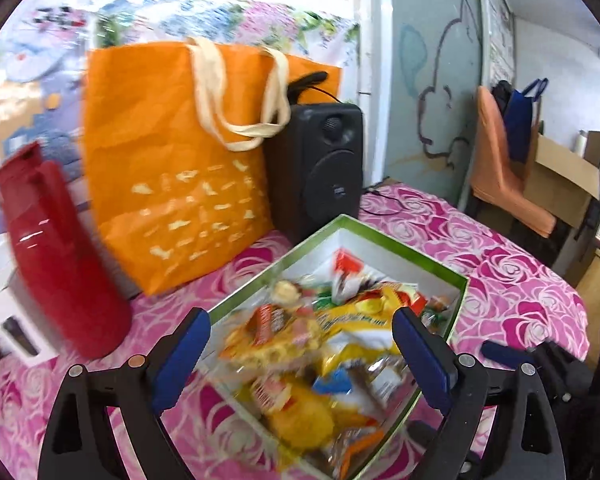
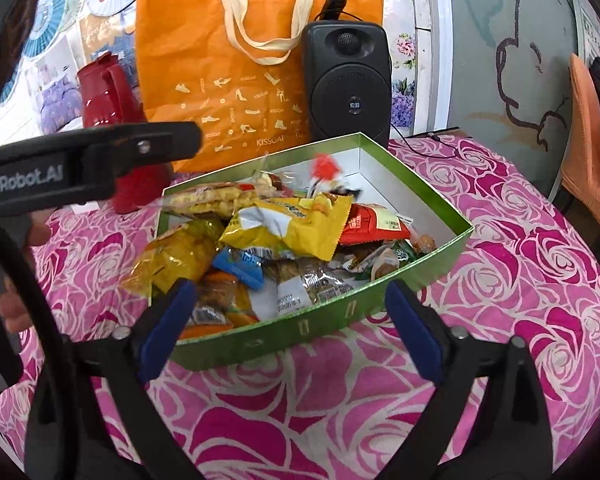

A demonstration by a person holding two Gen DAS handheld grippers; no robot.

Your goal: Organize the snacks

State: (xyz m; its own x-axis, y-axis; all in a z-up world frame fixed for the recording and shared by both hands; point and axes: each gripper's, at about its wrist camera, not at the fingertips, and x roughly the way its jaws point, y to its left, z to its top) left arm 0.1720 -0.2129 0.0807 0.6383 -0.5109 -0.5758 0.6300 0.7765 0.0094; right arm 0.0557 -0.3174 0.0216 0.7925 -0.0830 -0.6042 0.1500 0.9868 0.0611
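Both grippers hover at the near side of the shallow green cardboard box (image 2: 440, 216), and it's heaped with crinkly foil snack packets (image 2: 288, 228)! Left gripper (image 1: 300, 360) spread wide above the pile, holding nothing; right gripper (image 2: 288, 328) likewise released, straddling the box's near wall. The box sits mid-table on the pink rose-print tablecloth (image 2: 520, 280), an orange paper tote bag (image 2: 220, 80) and a black speaker (image 2: 346, 84) behind. Those packets look feather-light, soft, slippery; I'd pinch a crimped edge seal, gently, since squeezing the puffy middle may crush what's inside.
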